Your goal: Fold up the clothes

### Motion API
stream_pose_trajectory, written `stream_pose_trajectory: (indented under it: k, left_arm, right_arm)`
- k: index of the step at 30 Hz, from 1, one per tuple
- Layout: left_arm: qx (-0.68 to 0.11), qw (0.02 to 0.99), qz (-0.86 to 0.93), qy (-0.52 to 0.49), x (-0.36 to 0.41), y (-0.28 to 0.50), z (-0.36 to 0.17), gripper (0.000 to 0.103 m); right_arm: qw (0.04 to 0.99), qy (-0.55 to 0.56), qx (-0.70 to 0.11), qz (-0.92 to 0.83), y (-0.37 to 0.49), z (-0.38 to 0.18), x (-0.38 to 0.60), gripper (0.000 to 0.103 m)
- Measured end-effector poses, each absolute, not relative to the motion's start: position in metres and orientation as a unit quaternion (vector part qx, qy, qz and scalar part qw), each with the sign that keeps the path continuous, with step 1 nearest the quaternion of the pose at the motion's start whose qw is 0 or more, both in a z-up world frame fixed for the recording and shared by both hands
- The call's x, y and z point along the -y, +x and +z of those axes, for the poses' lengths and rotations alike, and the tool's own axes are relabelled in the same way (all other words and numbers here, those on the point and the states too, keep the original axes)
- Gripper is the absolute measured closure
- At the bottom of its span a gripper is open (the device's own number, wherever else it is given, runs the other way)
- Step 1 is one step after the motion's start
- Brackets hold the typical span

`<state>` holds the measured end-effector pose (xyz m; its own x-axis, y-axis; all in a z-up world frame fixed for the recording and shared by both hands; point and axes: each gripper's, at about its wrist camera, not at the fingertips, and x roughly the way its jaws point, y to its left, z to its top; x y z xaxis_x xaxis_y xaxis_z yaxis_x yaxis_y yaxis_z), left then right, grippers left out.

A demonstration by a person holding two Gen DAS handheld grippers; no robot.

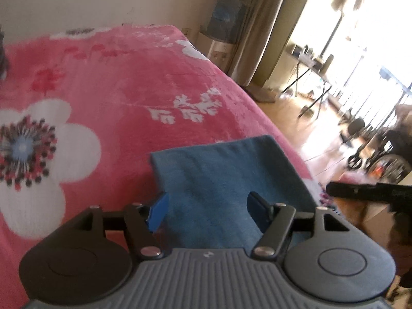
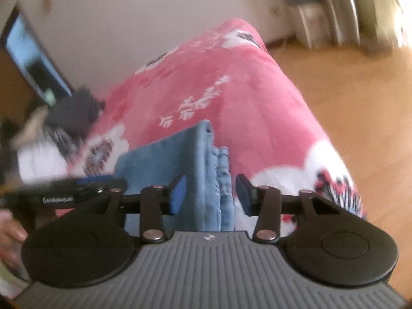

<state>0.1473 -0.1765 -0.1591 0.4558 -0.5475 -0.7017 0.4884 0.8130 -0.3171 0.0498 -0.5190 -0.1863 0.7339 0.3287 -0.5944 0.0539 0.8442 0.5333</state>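
A folded blue garment (image 1: 226, 177) lies near the right edge of a bed under a pink flowered blanket (image 1: 123, 90). My left gripper (image 1: 208, 211) is open just over the garment's near end, blue pads on either side and nothing pinched. In the right wrist view the garment (image 2: 203, 159) shows stacked denim-like layers along its folded side. My right gripper (image 2: 211, 193) is open, its fingers straddling that layered edge. The other gripper shows as a black bar in each view: the right gripper (image 1: 368, 193) and the left gripper (image 2: 64, 195).
A dark pile of clothes (image 2: 74, 113) sits further up the bed on the left. A hand (image 2: 10, 231) is at the left edge. Beyond the bed edge are wooden floor (image 2: 347, 90), a curtain (image 1: 270, 25), a folding table (image 1: 311, 72) and a wheelchair (image 1: 386, 154).
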Motion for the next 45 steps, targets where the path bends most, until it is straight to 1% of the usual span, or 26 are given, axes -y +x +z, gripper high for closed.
stream_pose_trajectory:
  k: [3,7,9,10,12,16,18,23,26,30,33,38,41,43,45]
  left_arm:
    - [-0.427,0.847,-0.31,-0.057,0.161,0.151,-0.161,0.03]
    - [-0.417,0.849,-0.32,-0.052,0.155,0.16,-0.159,0.029]
    - [-0.404,0.847,-0.343,-0.037,0.162,0.173,-0.152,0.029]
    - [-0.397,0.846,-0.354,-0.03,0.165,0.179,-0.149,0.024]
    - [-0.391,0.843,-0.37,-0.01,0.174,0.194,-0.143,0.02]
    - [-0.406,0.831,-0.379,-0.015,0.183,0.219,-0.14,0.02]
    - [-0.408,0.828,-0.386,-0.018,0.184,0.224,-0.143,0.02]
    - [-0.407,0.811,-0.42,-0.016,0.193,0.24,-0.147,0.02]
    - [-0.41,0.788,-0.46,0.0,0.21,0.255,-0.15,0.02]
    - [-0.449,0.717,-0.533,0.031,0.247,0.275,-0.163,0.019]
    - [-0.469,0.691,-0.545,0.072,0.265,0.274,-0.178,0.019]
    - [-0.499,0.646,-0.561,0.137,0.293,0.274,-0.201,0.019]
    - [-0.504,0.641,-0.565,0.125,0.291,0.274,-0.207,0.017]
    - [-0.507,0.638,-0.568,0.117,0.289,0.274,-0.211,0.016]
    - [-0.509,0.636,-0.57,0.109,0.286,0.274,-0.214,0.016]
  right_arm:
    - [0.859,0.342,-0.371,0.084,0.047,-0.206,0.54,0.048]
    - [0.827,0.396,-0.387,0.096,0.038,-0.224,0.546,0.046]
    - [0.811,0.421,-0.391,0.106,0.027,-0.23,0.545,0.04]
    - [0.806,0.429,-0.394,0.109,0.021,-0.232,0.545,0.037]
    - [0.8,0.434,-0.4,0.109,0.007,-0.237,0.542,0.032]
    - [0.798,0.438,-0.399,0.112,0.005,-0.242,0.544,0.031]
    - [0.802,0.433,-0.396,0.114,0.014,-0.237,0.546,0.027]
    - [0.79,0.444,-0.404,0.123,0.01,-0.232,0.541,0.024]
    - [0.765,0.479,-0.417,0.107,-0.014,-0.239,0.539,0.024]
    - [0.72,0.552,-0.408,0.096,-0.056,-0.251,0.532,0.024]
    - [0.68,0.605,-0.401,0.102,-0.072,-0.265,0.513,0.024]
    - [0.663,0.613,-0.411,0.123,-0.055,-0.277,0.474,0.024]
    - [0.669,0.606,-0.413,0.118,-0.044,-0.275,0.46,0.024]
    - [0.674,0.606,-0.409,0.11,-0.038,-0.272,0.456,0.026]
    - [0.68,0.603,-0.405,0.099,-0.032,-0.268,0.454,0.038]
